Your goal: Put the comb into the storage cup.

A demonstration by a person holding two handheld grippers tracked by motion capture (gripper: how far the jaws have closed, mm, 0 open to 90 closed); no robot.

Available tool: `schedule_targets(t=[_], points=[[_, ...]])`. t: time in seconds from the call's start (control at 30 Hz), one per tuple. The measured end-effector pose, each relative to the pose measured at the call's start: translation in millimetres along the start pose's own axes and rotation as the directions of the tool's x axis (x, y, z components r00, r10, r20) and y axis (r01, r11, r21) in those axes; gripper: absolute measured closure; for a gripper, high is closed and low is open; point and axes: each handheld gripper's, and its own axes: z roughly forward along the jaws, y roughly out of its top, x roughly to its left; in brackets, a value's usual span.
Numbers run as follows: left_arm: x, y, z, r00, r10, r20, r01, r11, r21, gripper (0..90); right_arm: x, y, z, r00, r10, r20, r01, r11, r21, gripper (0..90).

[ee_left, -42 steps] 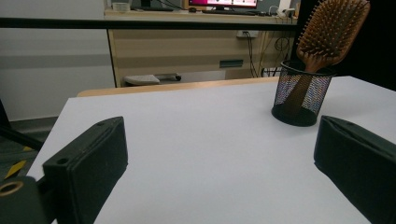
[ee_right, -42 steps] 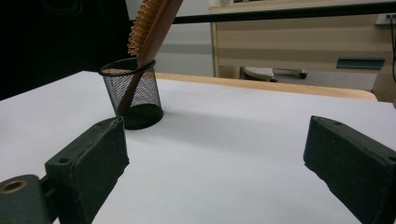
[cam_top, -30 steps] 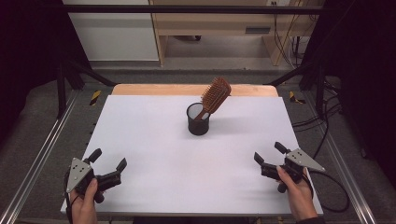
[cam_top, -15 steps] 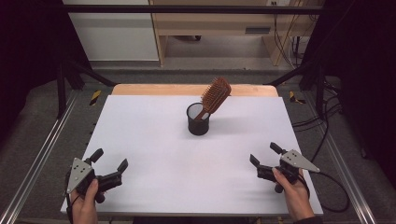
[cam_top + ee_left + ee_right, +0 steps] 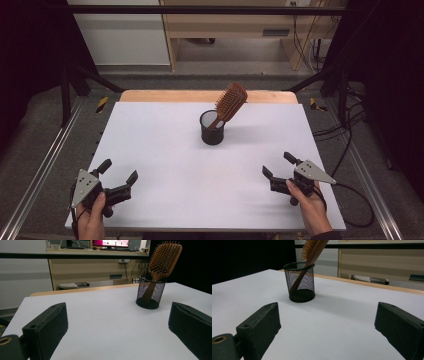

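Observation:
A wooden paddle hairbrush (image 5: 230, 102) (image 5: 163, 260) (image 5: 314, 248) stands handle-down in a black mesh cup (image 5: 212, 128) (image 5: 150, 292) (image 5: 300, 281), leaning to the right, near the middle-back of the white table (image 5: 165, 150). My left gripper (image 5: 118, 176) (image 5: 117, 327) rests open at the table's front left, far from the cup. At the front right my right gripper (image 5: 278, 165) (image 5: 327, 327) is open too, with nothing between its jaws. Both point roughly toward the cup.
The table's wooden far edge (image 5: 200, 96) lies behind the cup. Metal rails (image 5: 45, 165) run along both sides. A wooden desk (image 5: 225, 30) stands beyond, and cables (image 5: 350, 150) trail on the floor at the right.
My right gripper has drifted a little left and inward over the table. The left gripper, cup and brush have stayed put.

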Motion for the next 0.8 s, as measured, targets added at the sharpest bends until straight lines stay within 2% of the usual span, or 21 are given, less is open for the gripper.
schedule_targets(t=[0.53, 0.8], points=[[-1.0, -0.1, 0.6, 0.9988, -0.034, 0.036, 0.034, 0.9994, -0.008, 2.3, 7.2, 8.3, 16.8, 0.9993, -0.031, -0.02, 0.03, 0.9993, -0.022, 6.2], [-1.6, -0.2, 2.3, 0.9982, -0.041, 0.044, 0.041, 0.9991, -0.007, 2.2, 18.1, 10.3, 30.0, 0.9979, -0.047, -0.044, 0.046, 0.9984, -0.033, 6.2]])
